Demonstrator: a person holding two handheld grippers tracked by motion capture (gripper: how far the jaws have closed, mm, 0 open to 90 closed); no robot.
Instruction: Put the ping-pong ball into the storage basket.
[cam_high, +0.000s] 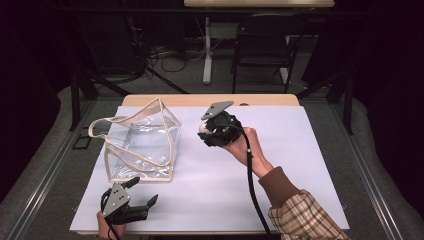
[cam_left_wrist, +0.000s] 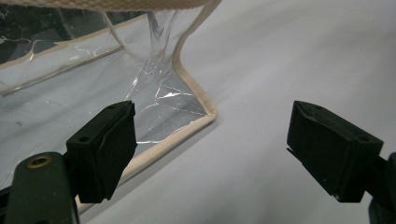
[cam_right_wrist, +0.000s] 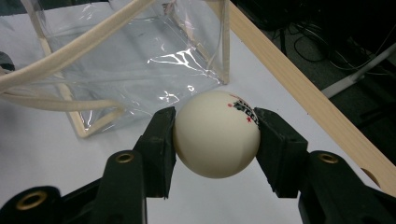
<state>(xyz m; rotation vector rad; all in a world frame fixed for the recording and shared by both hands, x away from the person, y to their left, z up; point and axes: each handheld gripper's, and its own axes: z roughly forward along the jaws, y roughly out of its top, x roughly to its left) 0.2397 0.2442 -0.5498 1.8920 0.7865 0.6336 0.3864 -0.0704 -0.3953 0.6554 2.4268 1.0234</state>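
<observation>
A: Left edge first. What sits there?

B: Left gripper (cam_high: 142, 192), black, low at the table's near left corner. Jaws stand wide apart with nothing between them. Its own view looks past them at the bag's near corner.

A: Bag material?

B: Bag (cam_high: 142, 142): clear, glossy plastic film, creased, catching glare. Seams bound in beige fabric tape; a beige strap (cam_high: 100, 125) loops off its left side. Boxy shape, slumped, top open and peaked. It rests on a white sheet (cam_high: 280, 175), matte and smooth, which covers a pale wooden table (cam_high: 260, 100).

A: Contents?

B: Through the film I see the sheet and nothing else, though glare hides parts of it.

A: Moving right?

B: Right gripper (cam_high: 205, 131), held above the sheet just right of the bag, apart from it, with a grey three-cornered plate on top and a black cable trailing toward a plaid sleeve (cam_high: 305, 217).

A: Its jaws?

B: Clamped on a ball (cam_right_wrist: 217, 135), one pad on each side. Ball is round, cream-white, smooth with a dull sheen, with a small black and red print near its top right. In the right gripper view it hangs clear of the sheet, with the bag behind it.
</observation>
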